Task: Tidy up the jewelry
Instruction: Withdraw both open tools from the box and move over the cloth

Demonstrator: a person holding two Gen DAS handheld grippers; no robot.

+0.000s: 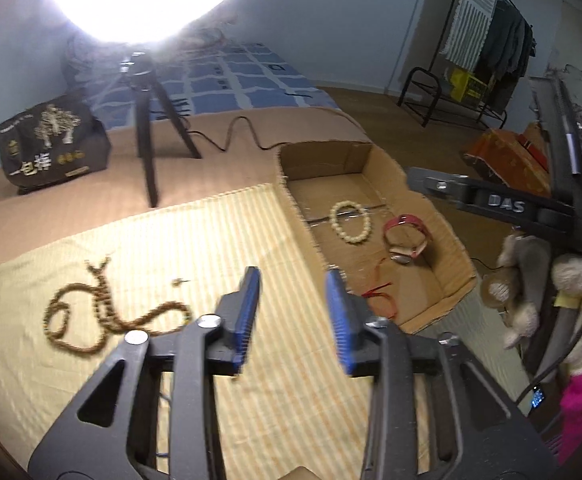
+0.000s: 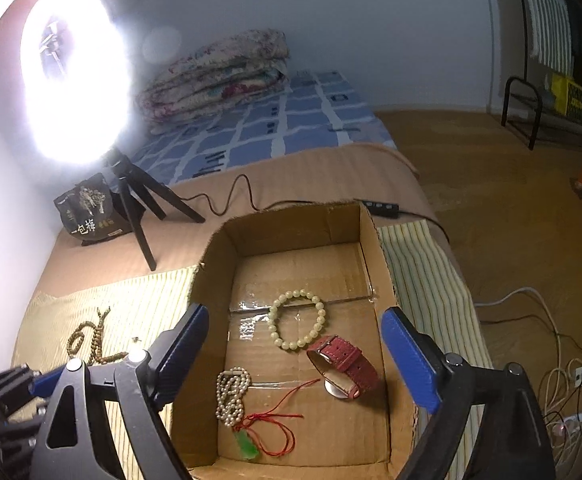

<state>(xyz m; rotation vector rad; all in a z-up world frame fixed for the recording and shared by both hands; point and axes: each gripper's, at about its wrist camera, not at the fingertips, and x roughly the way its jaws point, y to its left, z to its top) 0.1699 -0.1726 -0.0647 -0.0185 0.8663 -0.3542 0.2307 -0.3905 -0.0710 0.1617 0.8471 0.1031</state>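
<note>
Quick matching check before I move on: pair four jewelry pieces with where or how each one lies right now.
Things:
1. brown bead strand
2. pale bead bracelet
3. red-strap watch
4. green pendant

Descriptions:
A. on a red cord, near end of the cardboard box
B. on the striped cloth, outside the box
C. open ring on the box floor
D. in the box, just right of the bracelet

Pairs: 1-B, 2-C, 3-D, 4-A

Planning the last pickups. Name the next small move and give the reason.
Probably swing the left gripper left and down toward the brown bead necklace. It lies outside on the striped cloth, while the cardboard box already holds the pale bracelet and red watch. Both grippers are open and empty.
</note>
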